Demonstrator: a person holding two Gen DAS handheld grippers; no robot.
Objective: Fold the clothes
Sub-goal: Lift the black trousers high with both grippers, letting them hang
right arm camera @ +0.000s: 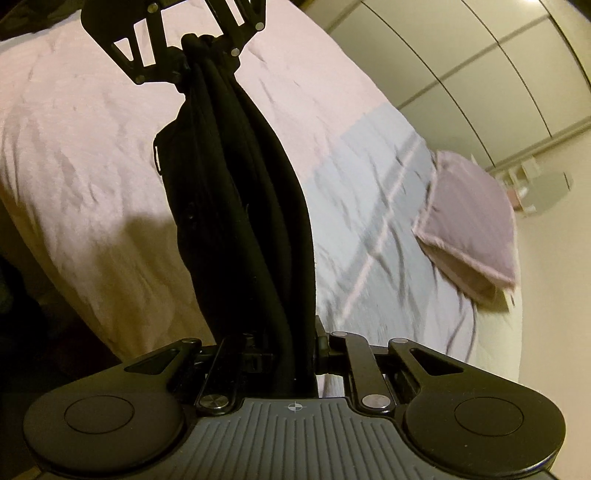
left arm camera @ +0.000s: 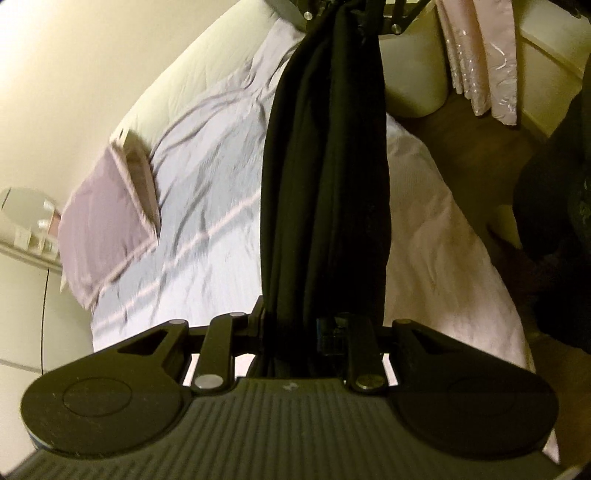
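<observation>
A black garment hangs stretched in the air between my two grippers, bunched into long folds above the bed. My left gripper is shut on one end of it. My right gripper is shut on the other end of the black garment. Each wrist view shows the opposite gripper at the top: the right gripper in the left wrist view, and the left gripper in the right wrist view. The gripping pads are hidden by the cloth.
Below lies a bed with a pink blanket and a pale blue sheet. A mauve pillow lies near the headboard. Pink curtains hang beyond the bed. Wardrobe doors stand behind.
</observation>
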